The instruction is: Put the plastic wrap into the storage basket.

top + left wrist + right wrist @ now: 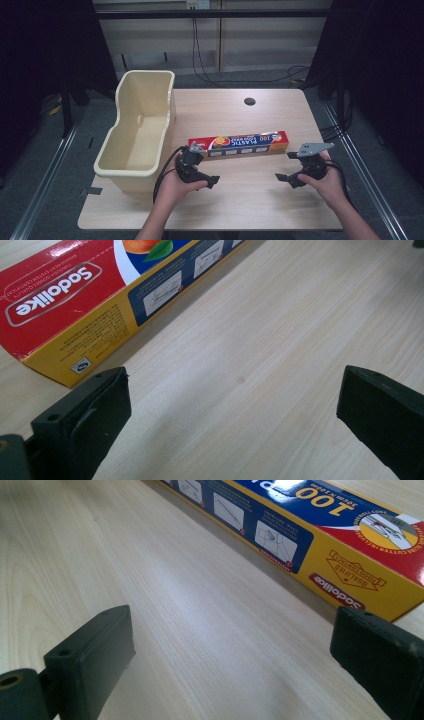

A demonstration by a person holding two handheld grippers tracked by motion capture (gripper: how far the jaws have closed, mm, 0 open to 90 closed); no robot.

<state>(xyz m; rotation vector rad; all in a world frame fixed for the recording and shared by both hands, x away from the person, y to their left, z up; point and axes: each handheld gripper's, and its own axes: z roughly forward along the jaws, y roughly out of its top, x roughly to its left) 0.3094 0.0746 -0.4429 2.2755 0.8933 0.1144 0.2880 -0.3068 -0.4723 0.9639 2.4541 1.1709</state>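
Both hand-held grippers (pixel 245 178) sit just beside wrap box (pixel 239 143).

A long red, yellow and blue plastic-wrap box (pixel 239 143) lies flat mid-frame on the table, seemingly closed, running left-right.

Both hands hold their tongs low, the left tongs (pixel 212 178) and right tongs (pixel 281 176) gaping, pointing inward.
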